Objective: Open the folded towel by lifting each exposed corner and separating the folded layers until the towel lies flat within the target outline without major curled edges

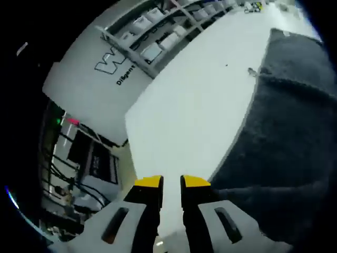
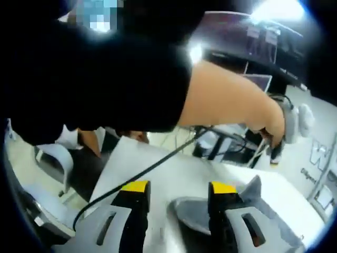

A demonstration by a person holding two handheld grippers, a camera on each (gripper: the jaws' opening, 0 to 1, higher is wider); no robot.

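White and bare over most of its top, one counter (image 1: 184,110) carries a single dark grey towel (image 1: 289,132), which lies along the right side of the left gripper view with its near edge reaching down beside the jaws. Beyond the counter stands one long shelf rack (image 1: 158,31) of white boxes, and a pale wall panel with lettering (image 1: 113,66). The left hand-held gripper (image 1: 172,183) hangs over the white top just beside the towel's edge, its two yellow-tipped jaws a little apart with nothing between them. In the right gripper view the right hand-held gripper (image 2: 178,188) has its two yellow-tipped jaws wide apart, and a raised fold of the towel sits around the right-hand jaw; whether it touches the cloth I cannot tell. One bare forearm (image 2: 226,103) in a dark sleeve (image 2: 95,74) crosses that view, and one black cable (image 2: 147,171) trails across the counter.
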